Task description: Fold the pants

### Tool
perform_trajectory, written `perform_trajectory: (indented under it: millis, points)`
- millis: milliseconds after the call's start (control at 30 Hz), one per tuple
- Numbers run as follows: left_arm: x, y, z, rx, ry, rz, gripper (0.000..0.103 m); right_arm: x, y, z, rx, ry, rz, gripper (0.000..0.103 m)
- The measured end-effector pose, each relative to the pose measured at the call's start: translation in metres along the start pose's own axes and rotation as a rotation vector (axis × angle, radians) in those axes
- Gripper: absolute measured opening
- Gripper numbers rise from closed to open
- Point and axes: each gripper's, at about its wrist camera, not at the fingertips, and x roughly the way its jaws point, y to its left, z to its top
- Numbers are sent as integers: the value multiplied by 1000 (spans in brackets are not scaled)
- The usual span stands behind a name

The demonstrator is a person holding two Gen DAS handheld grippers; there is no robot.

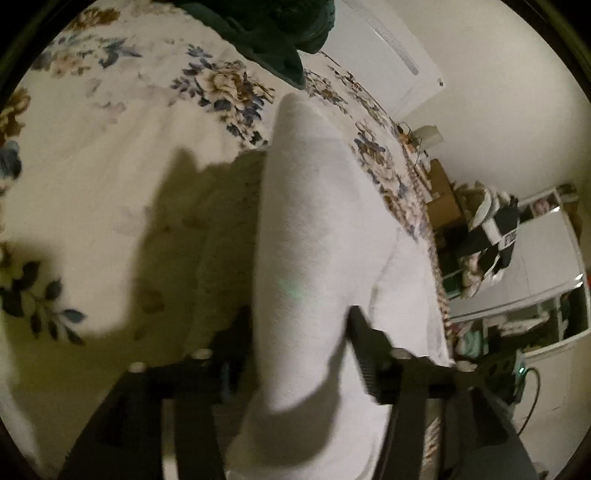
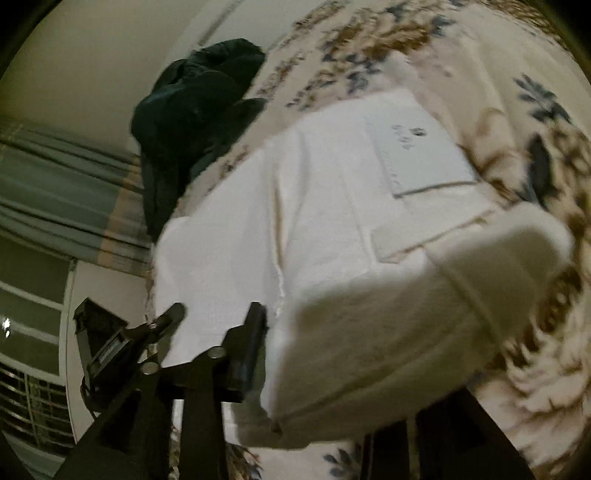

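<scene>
White pants (image 1: 314, 229) lie on a floral bedspread (image 1: 110, 155). In the left wrist view my left gripper (image 1: 299, 354) is shut on a thick fold of the pants, lifted above the bed, with cloth bulging between the two black fingers (image 1: 364, 354). In the right wrist view the pants (image 2: 332, 206) spread out with a back pocket and label (image 2: 421, 151) showing. My right gripper (image 2: 354, 354) is shut on a raised fold of the pants; its left finger (image 2: 251, 343) shows, the right finger is hidden by cloth. The other gripper (image 2: 110, 339) shows at the left.
A dark green garment (image 2: 195, 118) is piled at the far end of the bed, also in the left wrist view (image 1: 273, 33). Beyond the bed edge stand a door (image 1: 388, 55), cluttered furniture (image 1: 491, 236), a curtain (image 2: 55, 192) and a window (image 2: 29, 314).
</scene>
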Motion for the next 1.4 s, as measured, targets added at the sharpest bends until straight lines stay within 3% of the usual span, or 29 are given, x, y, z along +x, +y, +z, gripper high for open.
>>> perform_trajectory:
  millis: [67, 100, 233, 333, 367, 400, 433, 467, 500, 600, 733, 933, 1400]
  points:
    - [-4, 0, -6, -3, 6, -10, 59, -7, -7, -1, 15, 14, -60, 52]
    - [-7, 0, -4, -10, 3, -3, 60, -12, -10, 0, 15, 12, -102, 67]
    - [-19, -2, -4, -21, 0, 48, 62, -30, -25, -2, 31, 23, -213, 75]
    - [-29, -15, -6, 22, -17, 151, 63, -34, -20, 0, -25, 16, -354, 77]
    - [-35, -28, -9, 66, -34, 231, 67, -40, -15, -3, -53, 7, -397, 80]
    - [-40, -38, -12, 103, -46, 302, 71, -45, -7, -4, -92, -6, -456, 93]
    - [-45, -50, -16, 151, -61, 376, 85, -52, 2, -5, -129, -20, -501, 103]
    - [-50, -62, -20, 187, -75, 425, 96, -55, 13, -6, -168, -34, -545, 103]
    - [-54, -68, -24, 206, -83, 448, 99, -59, 24, -9, -200, -48, -580, 103]
    - [-66, -92, -38, 253, -93, 510, 100, -73, 51, -15, -246, -84, -636, 103]
    - [-85, -122, -55, 286, -88, 551, 100, -99, 80, -25, -282, -107, -646, 103]
    - [-136, -172, -82, 310, -139, 584, 100, -169, 128, -62, -344, -153, -629, 103]
    - [-319, -300, -194, 350, -328, 594, 100, -414, 237, -174, -516, -306, -535, 103]
